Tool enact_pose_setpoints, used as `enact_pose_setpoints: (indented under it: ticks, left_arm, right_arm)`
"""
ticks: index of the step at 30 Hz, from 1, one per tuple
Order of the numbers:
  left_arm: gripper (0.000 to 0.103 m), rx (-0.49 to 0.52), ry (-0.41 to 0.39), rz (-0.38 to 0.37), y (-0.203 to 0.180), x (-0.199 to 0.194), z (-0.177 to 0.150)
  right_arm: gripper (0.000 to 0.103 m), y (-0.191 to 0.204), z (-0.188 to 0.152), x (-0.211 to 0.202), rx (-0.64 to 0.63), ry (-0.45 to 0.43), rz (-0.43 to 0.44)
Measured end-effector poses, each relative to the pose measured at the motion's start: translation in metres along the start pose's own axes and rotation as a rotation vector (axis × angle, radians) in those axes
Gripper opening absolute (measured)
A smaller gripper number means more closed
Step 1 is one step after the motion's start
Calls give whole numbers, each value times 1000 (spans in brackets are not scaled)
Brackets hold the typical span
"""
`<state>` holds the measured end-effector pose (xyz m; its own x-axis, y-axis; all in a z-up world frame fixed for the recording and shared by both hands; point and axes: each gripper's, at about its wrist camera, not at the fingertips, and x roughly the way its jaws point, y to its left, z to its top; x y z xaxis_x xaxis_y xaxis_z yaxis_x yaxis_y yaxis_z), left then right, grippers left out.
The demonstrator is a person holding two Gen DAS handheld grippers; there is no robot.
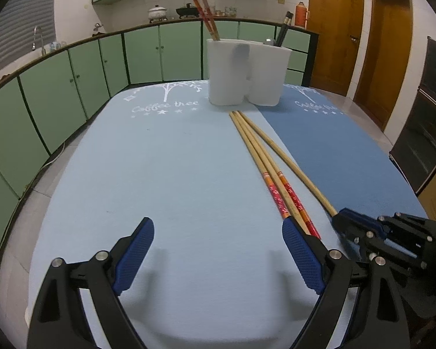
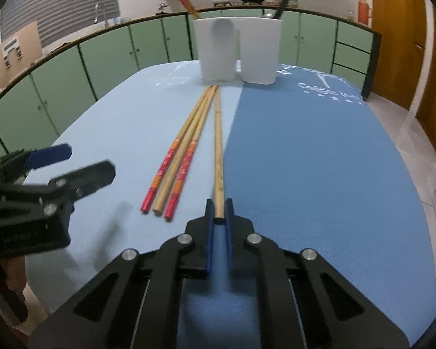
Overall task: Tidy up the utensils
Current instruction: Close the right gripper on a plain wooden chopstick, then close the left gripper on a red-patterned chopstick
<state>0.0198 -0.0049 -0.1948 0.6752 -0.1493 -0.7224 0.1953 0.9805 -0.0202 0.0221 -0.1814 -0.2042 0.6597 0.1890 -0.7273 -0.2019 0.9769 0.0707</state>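
Between right claw [image 2: 219, 209] pads: 1 chopstick [image 2: 218, 145]

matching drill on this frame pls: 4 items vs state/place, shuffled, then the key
Items
1. right claw
2. left claw
3. plain chopstick
4. red-handled chopsticks on the table

States
A. open, nothing between the pads
B. lying loose on the light blue mat, ungripped
C. shut on a chopstick's near end
D. near end pinched, far tip pointing toward the white holder

Pairs: 1-C, 2-A, 3-D, 4-B
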Motion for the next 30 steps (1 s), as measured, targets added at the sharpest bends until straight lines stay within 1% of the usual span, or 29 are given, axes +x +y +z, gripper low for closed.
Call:
enact_pose_setpoints:
  ticks: [5,9,16,19,24,27,29,30]
  left_arm:
    - [88,7,19,-26,-9,3,-1]
    - [88,25,41,-34,-18,9,-4]
    - [84,17,77,-23,-23,22,-5]
    - [84,3,83,-30,-23,25,-4]
    - [83,-2,80,-12,-26,28,-5]
    - [76,-6,68,12,-28,29,-5]
    - [66,-27,54,32,-27,28,-6]
    - [63,-36,48,40,-26,27,-6]
  right_arm:
    - [6,-20,3,-3,52,-11,-38]
    - [6,-28,2,-3,70,-13,-45]
    - [6,-29,1,-3,71,-17,-39]
    - [6,-28,1,-3,76,-16,-40]
    - [6,-29,2,-4,87,-21,-39]
    - [6,-29,3,-4,89,-26,-37]
    - [6,-29,3,-5,88,-31,-37]
    - [6,-29,3,-5,88,-33,-37]
